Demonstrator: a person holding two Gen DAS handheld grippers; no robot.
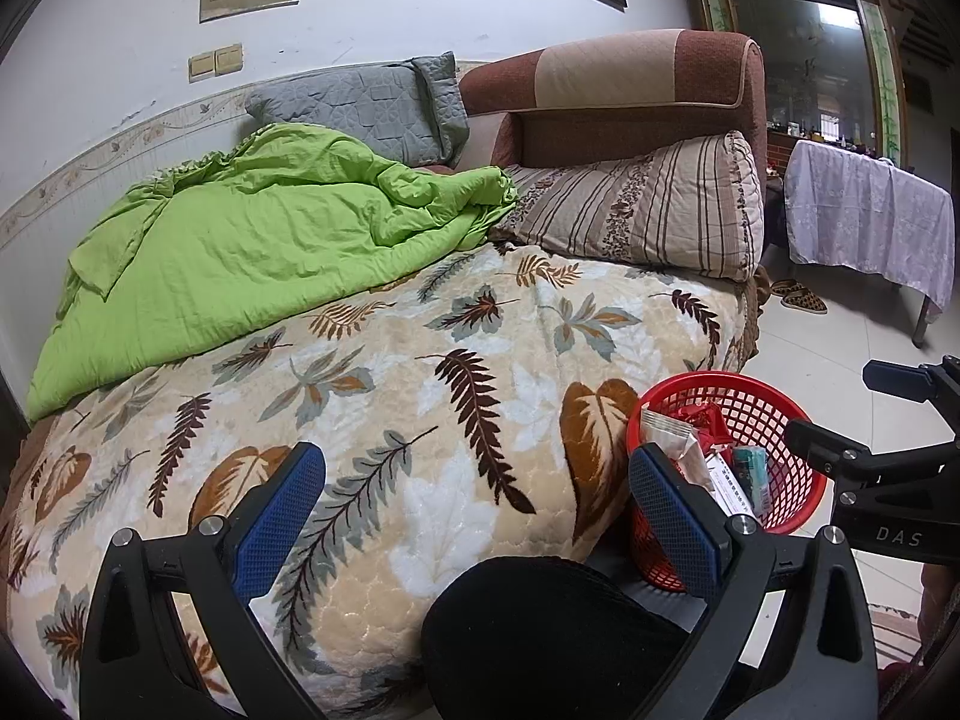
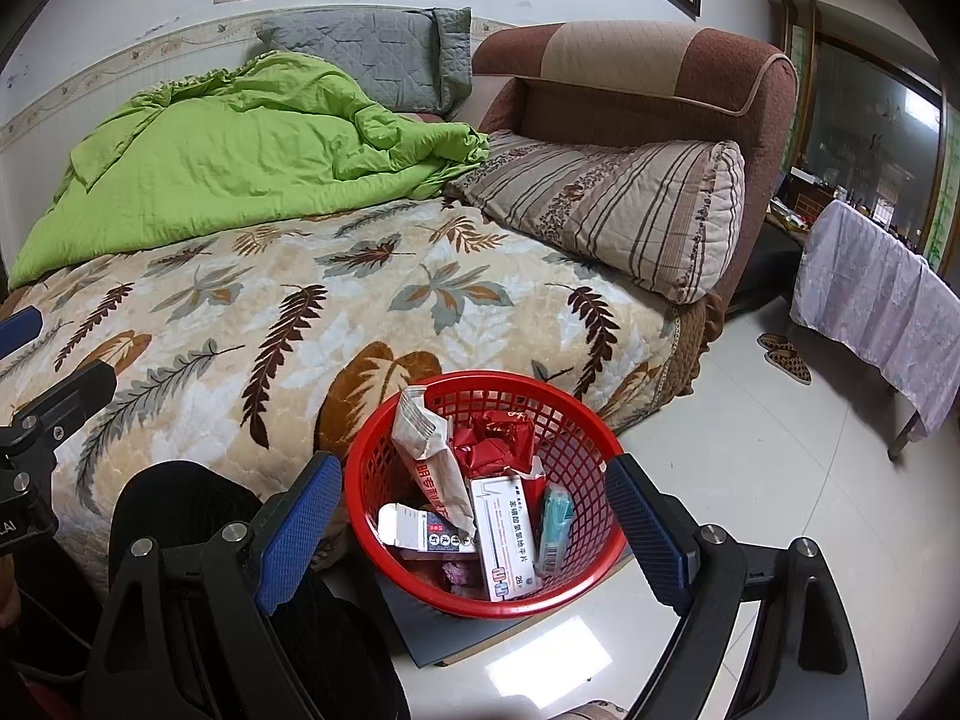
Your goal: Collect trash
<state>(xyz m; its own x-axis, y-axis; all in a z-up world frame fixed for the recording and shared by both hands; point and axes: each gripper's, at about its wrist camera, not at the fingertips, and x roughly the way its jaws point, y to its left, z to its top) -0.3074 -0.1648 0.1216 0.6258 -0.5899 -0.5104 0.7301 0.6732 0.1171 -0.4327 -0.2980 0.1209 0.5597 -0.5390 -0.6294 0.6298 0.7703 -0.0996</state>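
Trash fills the red basket that I see standing on the pale tiled floor, right against the edge of the bed with its leaf-print blanket. Inside I can make out a torn white packet leaning against the rim, a crumpled red wrapper behind it, a long white medicine box standing on end, a smaller white box lying beside it and a teal carton tucked against the mesh wall.

My right tongs hang tilted down over the basket, spread wide with the basket seen between the blue pads, gripping nothing. My left tongs point down over the blanket near the bed's edge, also spread wide and empty; the basket sits just behind the right-hand pad. A dark-clad knee rises between the views. Further back on the bed lie a green quilt and a striped pillow.
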